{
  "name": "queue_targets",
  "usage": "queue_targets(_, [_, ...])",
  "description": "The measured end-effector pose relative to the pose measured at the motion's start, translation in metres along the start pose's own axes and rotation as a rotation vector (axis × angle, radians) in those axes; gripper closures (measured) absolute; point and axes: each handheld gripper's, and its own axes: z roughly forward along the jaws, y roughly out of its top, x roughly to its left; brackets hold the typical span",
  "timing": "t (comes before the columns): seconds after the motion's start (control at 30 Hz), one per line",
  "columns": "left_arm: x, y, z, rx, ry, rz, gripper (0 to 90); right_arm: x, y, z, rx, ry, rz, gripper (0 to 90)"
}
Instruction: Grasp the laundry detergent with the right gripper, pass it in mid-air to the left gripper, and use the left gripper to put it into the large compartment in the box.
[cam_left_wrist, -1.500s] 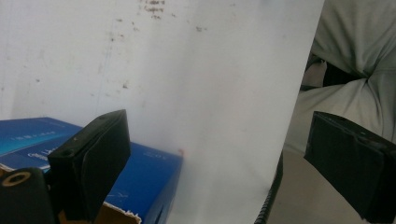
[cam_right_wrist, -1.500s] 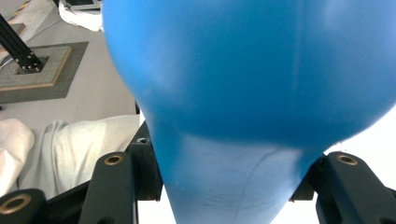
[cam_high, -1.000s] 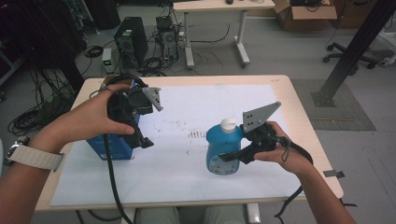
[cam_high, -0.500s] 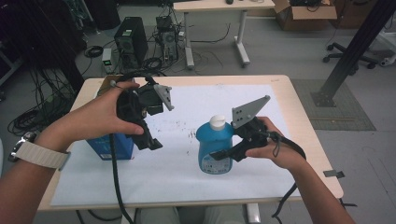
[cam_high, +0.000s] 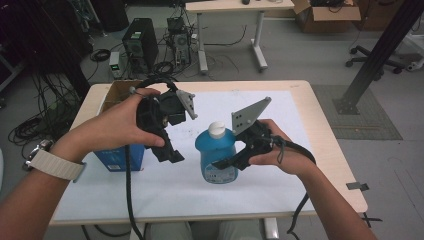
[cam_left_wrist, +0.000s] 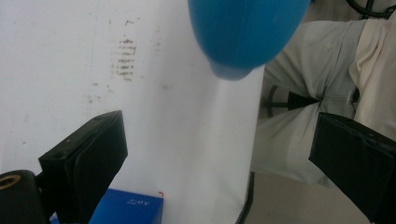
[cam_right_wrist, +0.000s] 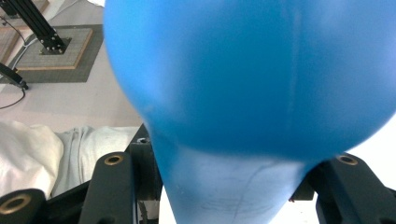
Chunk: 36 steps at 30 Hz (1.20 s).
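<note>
High view: blue bottle (cam_high: 218, 155) upright near the middle of the table (cam_high: 320, 125), clamped low on its body by right gripper (cam_high: 235, 159); left gripper (cam_high: 167, 150) beside it, jaws just spread wide.

Left gripper view: nothing between jaws.

Right gripper view: smooth rigid plastic, probably slippery, liquid-heavy; best gripped at narrower waist.

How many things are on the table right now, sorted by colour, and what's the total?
Blue: 2, the bottle with a white cap, held by the right gripper, and the box under the left hand.
Brown: 1, the cardboard box at the table's far left corner.
White: 1, the sheet covering the tabletop.
Total: 4
</note>
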Motion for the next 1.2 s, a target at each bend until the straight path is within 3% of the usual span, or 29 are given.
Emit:
queue_targets(0.37, [-0.003, 0.006, 0.002, -0.008, -0.029, 0.012, 4.6, -0.001, 0.011, 0.015, 0.032, 0.004, -0.024, 44.0])
queue_targets(0.73, [-0.006, 0.013, 0.004, 0.004, -0.028, 0.025, 4.5, 0.001, 0.022, 0.026, 0.043, 0.018, -0.050, 44.0])
queue_targets(1.2, [-0.005, 0.023, 0.009, 0.015, -0.031, 0.043, 4.7, 0.001, 0.028, 0.033, 0.047, 0.028, -0.048, 44.0])
